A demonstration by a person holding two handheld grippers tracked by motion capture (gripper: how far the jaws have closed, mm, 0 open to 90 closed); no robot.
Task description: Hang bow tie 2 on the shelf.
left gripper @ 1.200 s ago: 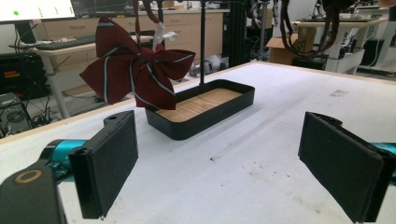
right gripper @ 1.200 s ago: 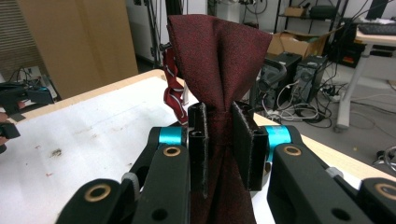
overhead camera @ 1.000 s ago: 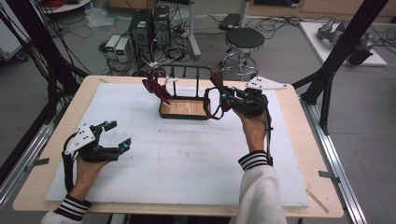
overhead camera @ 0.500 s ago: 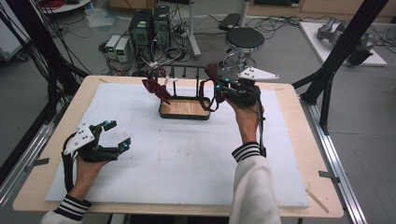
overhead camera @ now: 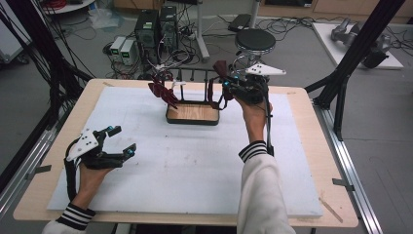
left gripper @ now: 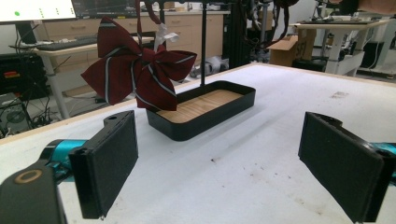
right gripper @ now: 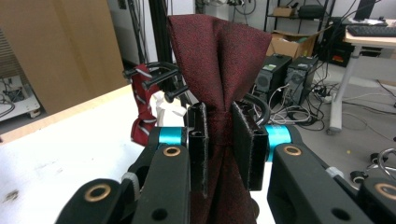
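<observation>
A black tray (overhead camera: 191, 121) with a wooden floor stands at the table's far middle, and a black hook rack (overhead camera: 194, 74) rises behind it. A striped dark red bow tie (overhead camera: 163, 92) (left gripper: 135, 77) hangs from the rack's left end. My right gripper (overhead camera: 226, 86) (right gripper: 219, 144) is at the rack's right end, shut on the knot of a plain dark red bow tie (overhead camera: 218, 68) (right gripper: 219, 56), whose strap dangles below. My left gripper (overhead camera: 122, 140) (left gripper: 219, 163) rests open on the white mat at the near left, with nothing between its jaws.
The white mat (overhead camera: 195, 165) covers most of the wooden table. Behind the far edge stand a round black stool (overhead camera: 254, 40) and computer cases (overhead camera: 156, 27) among cables. Black frame legs (overhead camera: 355, 53) rise at both sides.
My right gripper has carried the plain bow tie up and away from me, from beside the tray to the rack's right end. The left gripper has stayed put.
</observation>
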